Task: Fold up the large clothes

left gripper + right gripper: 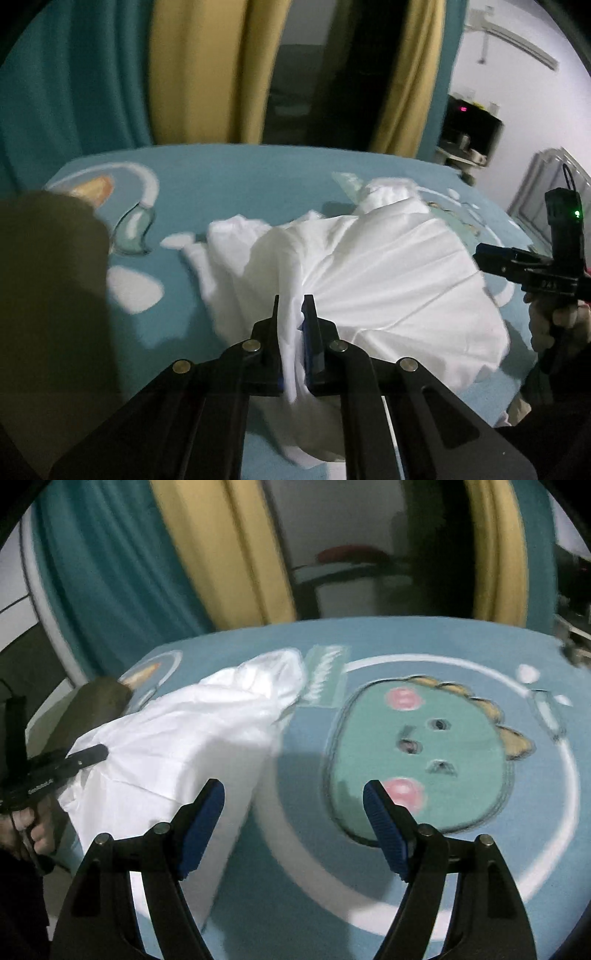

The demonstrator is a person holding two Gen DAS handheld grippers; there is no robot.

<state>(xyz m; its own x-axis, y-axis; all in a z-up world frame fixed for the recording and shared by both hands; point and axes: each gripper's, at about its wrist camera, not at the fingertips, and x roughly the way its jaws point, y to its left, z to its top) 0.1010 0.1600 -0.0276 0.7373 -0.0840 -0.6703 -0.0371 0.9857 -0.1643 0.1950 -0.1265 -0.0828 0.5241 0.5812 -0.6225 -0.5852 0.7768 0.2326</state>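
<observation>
The large white cloth garment lay crumpled on the blue bedsheet printed with a green cartoon dinosaur face, and that printed face serves here as the landmark. In the right wrist view the garment sat wholly to the left of the face, its far bunched end reaching up beside the pale green printed panel that bordered the face's white ring.

The left gripper was closed down on a gathered fold of the garment: the white cloth ran up between its two black fingers, which stood nearly together with only the pinched fabric separating them, and creases fanned out from that point across the cloth. Seen from the right wrist camera, the same gripper came in from the left edge, on the side of the garment away from the face, with its tip against the cloth.

The right gripper was spread wide and held nothing. Its blue-padded fingers framed bare sheet; the left pad overlapped the garment's near right edge in the view, though contact could not be judged, and the right pad sat in front of the face's lower pink cheek.

Teal and yellow curtains hung beyond the bed's far edge, behind the face.
</observation>
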